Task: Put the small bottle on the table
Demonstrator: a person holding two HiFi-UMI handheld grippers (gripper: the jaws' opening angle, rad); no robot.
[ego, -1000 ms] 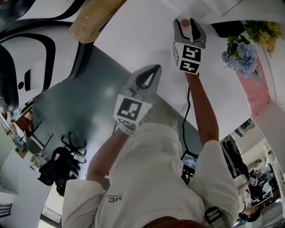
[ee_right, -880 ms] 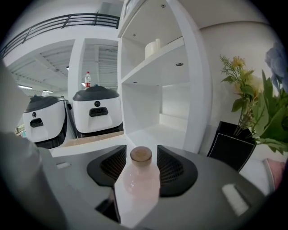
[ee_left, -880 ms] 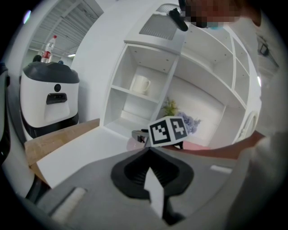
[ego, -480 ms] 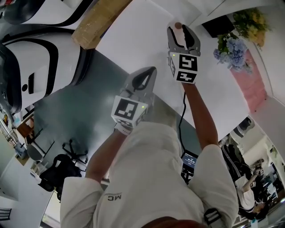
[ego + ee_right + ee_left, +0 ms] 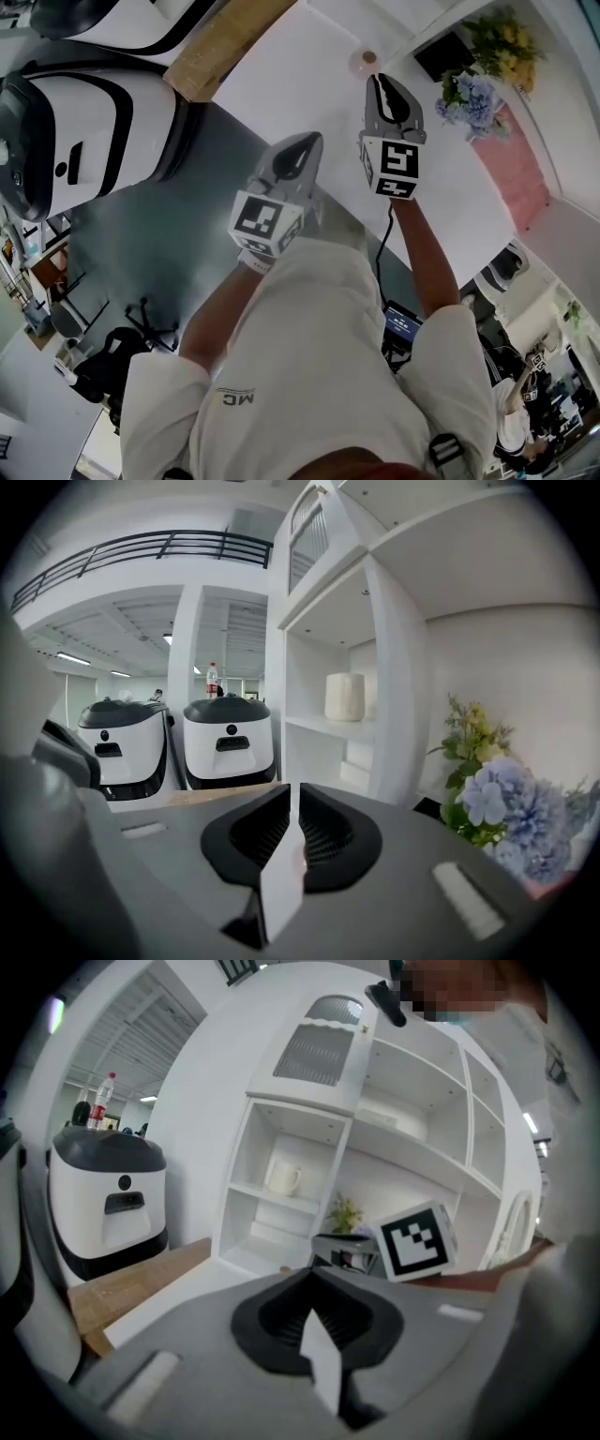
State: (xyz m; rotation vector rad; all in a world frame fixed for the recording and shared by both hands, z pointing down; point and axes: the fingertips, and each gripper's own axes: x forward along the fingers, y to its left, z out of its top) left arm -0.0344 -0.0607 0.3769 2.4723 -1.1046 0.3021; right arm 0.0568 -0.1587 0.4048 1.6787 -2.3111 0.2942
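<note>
The small bottle [image 5: 364, 59] stands upright on the white desk [image 5: 281, 70], at 11 o'clock just beyond the right claw [image 5: 380, 82], whose jaws are closing on nothing. The left claw [image 5: 311, 142] is clenched and empty.

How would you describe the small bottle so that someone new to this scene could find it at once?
Find the white table in the head view, then look along its far part between the brown board and the blue flowers. The small bottle sits there on bare tabletop. It is the only small, pale, round thing with a brown top, with nothing touching it.
</note>
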